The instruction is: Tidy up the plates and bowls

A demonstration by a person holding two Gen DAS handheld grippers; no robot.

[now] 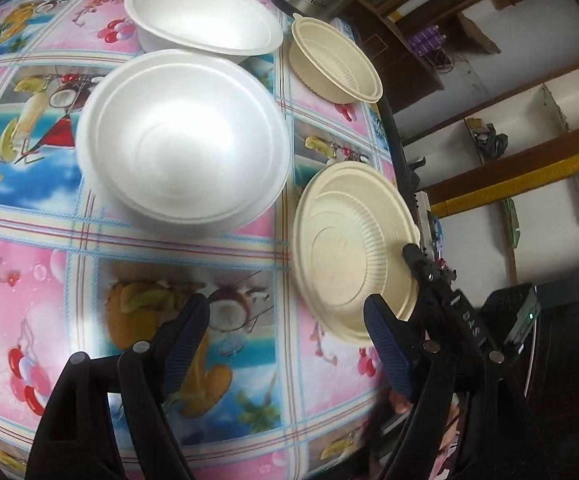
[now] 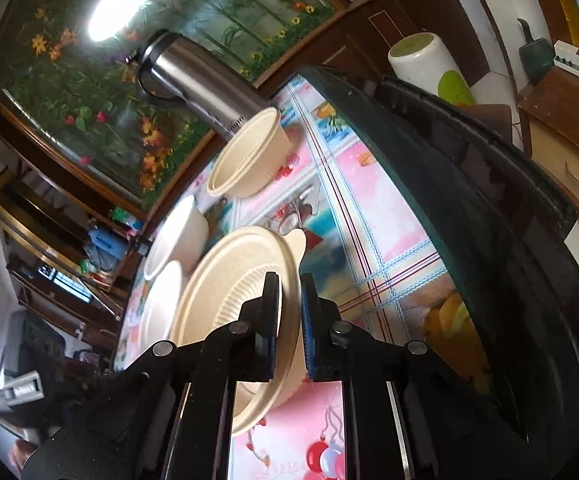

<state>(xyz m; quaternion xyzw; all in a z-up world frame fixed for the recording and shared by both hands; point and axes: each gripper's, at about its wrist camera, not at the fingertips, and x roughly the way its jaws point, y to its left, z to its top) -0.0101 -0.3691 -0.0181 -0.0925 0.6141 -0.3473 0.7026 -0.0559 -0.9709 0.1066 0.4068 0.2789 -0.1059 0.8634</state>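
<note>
The right gripper (image 2: pixel 289 320) is clenched on the rim of the cream plate (image 1: pixel 353 256), low and right in the left view; it looks light, thin, easily bent, so the rim suits; the left gripper (image 1: pixel 289 344) hangs released above the tablecloth (image 1: pixel 169 248).

White bowls (image 1: pixel 183 142), cream plate (image 1: pixel 353 256) (ribbed), pink-blue fruit-print tablecloth (image 1: pixel 49 280).
</note>
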